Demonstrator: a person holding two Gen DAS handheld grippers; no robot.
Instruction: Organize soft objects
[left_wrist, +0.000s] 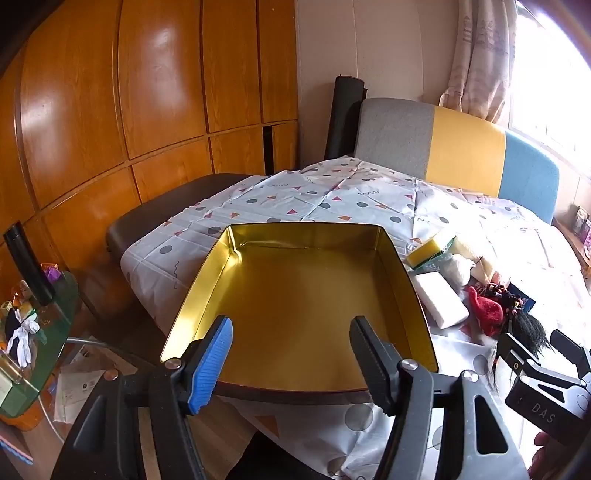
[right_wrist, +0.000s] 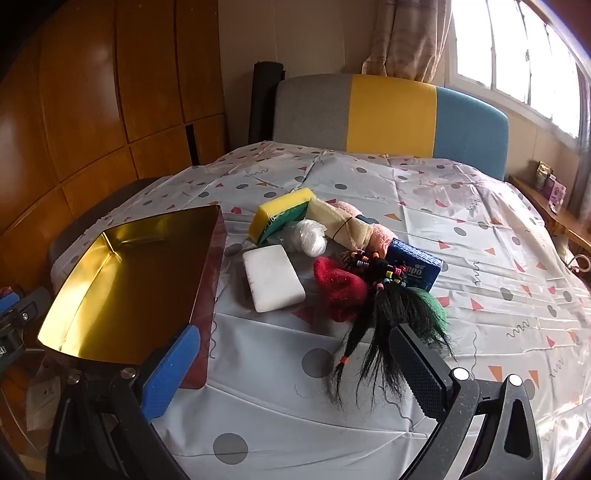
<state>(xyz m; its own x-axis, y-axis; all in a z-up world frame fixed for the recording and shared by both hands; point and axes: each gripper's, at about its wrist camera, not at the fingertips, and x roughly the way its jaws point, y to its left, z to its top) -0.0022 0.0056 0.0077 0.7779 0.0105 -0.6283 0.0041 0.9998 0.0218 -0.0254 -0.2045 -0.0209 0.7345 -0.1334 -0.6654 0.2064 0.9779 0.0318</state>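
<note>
Soft things (right_wrist: 295, 251) (sponges, hairpiece) lay mid-table beside the gold tin (right_wrist: 125, 291) at the left edge. Both grippers, left gripper (left_wrist: 291, 363) and right gripper (right_wrist: 295, 373), gaped wide, empty.

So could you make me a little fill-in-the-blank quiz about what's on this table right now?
1. The gold-lined tin tray holds ____ at all.
2. The yellow sponge has a ____ scrubbing layer.
3. The white foam block lies between the tray and the ____ woolly item.
4. Both the left claw and right claw are ____, holding nothing.

Missing words: nothing; green; red; open
</note>
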